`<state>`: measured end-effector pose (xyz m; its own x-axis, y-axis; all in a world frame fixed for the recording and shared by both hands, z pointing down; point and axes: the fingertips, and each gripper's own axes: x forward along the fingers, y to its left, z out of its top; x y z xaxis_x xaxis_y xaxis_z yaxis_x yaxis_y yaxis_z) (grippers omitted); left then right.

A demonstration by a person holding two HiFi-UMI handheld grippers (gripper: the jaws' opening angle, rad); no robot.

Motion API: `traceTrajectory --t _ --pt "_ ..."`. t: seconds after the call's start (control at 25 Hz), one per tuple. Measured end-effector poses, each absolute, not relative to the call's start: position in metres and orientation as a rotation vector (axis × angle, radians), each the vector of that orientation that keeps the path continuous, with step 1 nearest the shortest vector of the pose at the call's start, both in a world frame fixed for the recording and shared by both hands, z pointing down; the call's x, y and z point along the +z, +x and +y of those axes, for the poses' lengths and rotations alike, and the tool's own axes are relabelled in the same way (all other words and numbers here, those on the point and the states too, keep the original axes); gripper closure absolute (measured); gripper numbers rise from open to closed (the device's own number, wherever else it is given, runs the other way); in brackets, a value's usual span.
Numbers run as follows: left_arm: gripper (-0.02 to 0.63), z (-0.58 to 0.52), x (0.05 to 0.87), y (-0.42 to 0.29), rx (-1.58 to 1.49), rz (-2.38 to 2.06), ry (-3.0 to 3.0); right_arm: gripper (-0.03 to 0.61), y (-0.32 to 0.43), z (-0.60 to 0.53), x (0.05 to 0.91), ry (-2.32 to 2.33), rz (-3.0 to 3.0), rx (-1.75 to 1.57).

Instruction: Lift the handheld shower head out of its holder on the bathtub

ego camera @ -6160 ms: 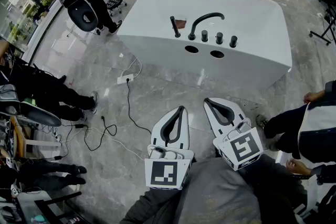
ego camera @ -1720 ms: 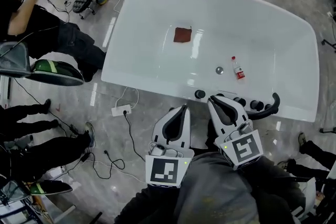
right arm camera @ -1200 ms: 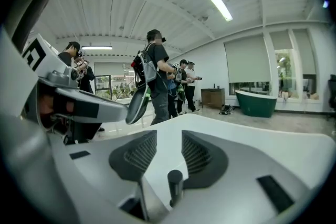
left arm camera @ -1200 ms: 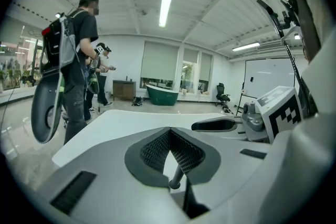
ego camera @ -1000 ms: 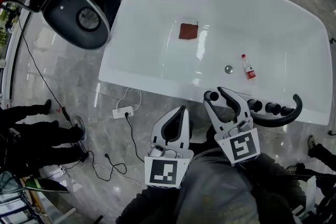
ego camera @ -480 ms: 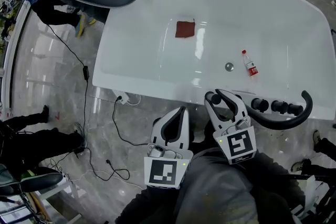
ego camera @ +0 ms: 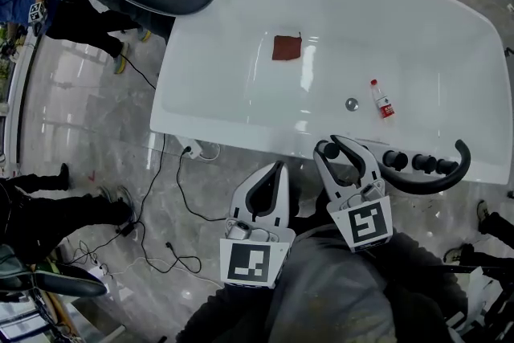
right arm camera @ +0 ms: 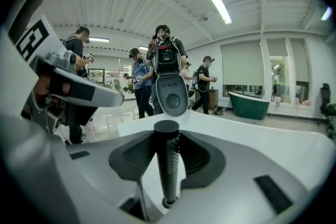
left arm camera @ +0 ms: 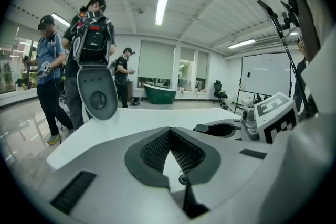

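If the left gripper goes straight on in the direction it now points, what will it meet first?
Probably the near rim of the white bathtub: the left gripper, its jaws together and empty, points at it; depth is unclear.

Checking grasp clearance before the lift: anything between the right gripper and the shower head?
Nothing visible. The shower head already stands upright between the right gripper fingers, which are closing, with a slight gap showing on each side. The tap knobs sit further along the tub rim, clear of it.
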<state>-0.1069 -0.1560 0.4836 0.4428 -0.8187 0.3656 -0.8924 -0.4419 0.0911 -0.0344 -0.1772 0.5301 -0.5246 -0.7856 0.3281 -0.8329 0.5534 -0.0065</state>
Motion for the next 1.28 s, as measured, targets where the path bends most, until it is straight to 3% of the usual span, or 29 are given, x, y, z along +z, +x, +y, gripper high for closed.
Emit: traceTrajectory --t 0.76,1.28 --pt "0.611 -0.127 0.318 -0.113 0.304 -1.555 2.501 0.434 -0.048 -0.149 0.334 1.356 -2.627 0.071" --pt "0.611 -0.110 0.277 -0.092 0.199 -1.674 2.542 0.434 -0.031 -0.129 0.269 1.323 -2.750 -0.081"
